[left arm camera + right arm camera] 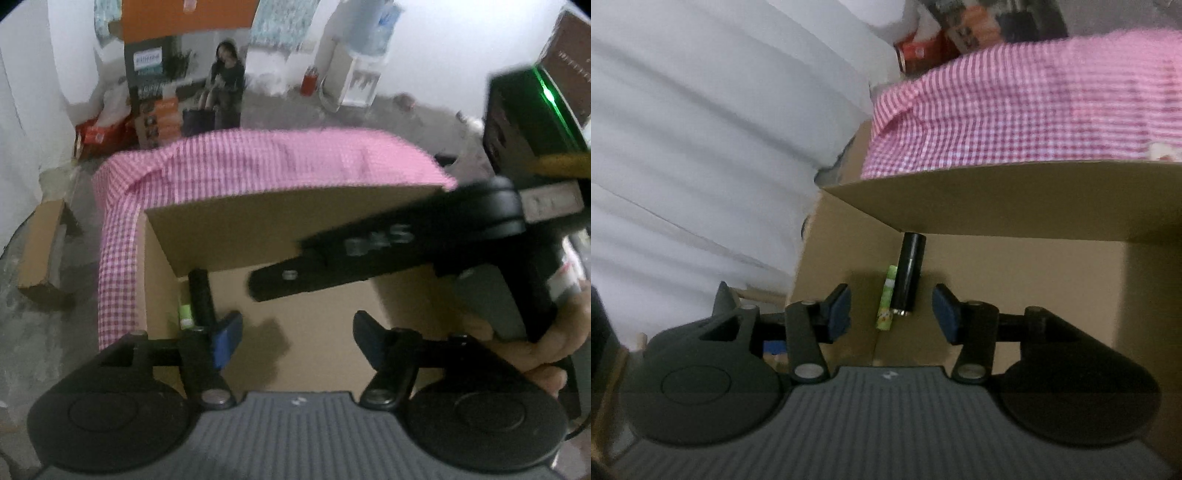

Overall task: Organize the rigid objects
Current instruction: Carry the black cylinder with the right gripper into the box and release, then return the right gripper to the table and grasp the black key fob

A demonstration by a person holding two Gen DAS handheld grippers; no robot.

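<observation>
**Placing rigid items in the cardboard box: release position**

Both of your grippers are over the open cardboard box (1015,266). The left gripper (295,336) has its jaws spread, with nothing between the blue pads; only bare box floor shows in the gap. The right gripper (891,314) is likewise spread and empty.

In the right wrist view, two items lie on the box floor at centre frame, framed by the parted jaws but apart from the pads: a black cylinder (909,273) and, just beside it on its left, a slim green tube (887,299). They lie parallel and appear to touch. In the left wrist view the same pair sits at lower left, against the box's left wall, black cylinder (201,295) and green tube (185,314).

By the look of it, the items are already deposited. Keep the jaws spread while you lift clear, and raise each gripper straight out so no pad drags an item.

Mind the edges. The box's far flap (1015,195) overhangs the floor at upper centre, with pink checked cloth (1034,103) draped behind it. The right gripper's body crosses the left wrist view from the right edge toward centre, so the tools are close. Open floor lies to the right of the items.
</observation>
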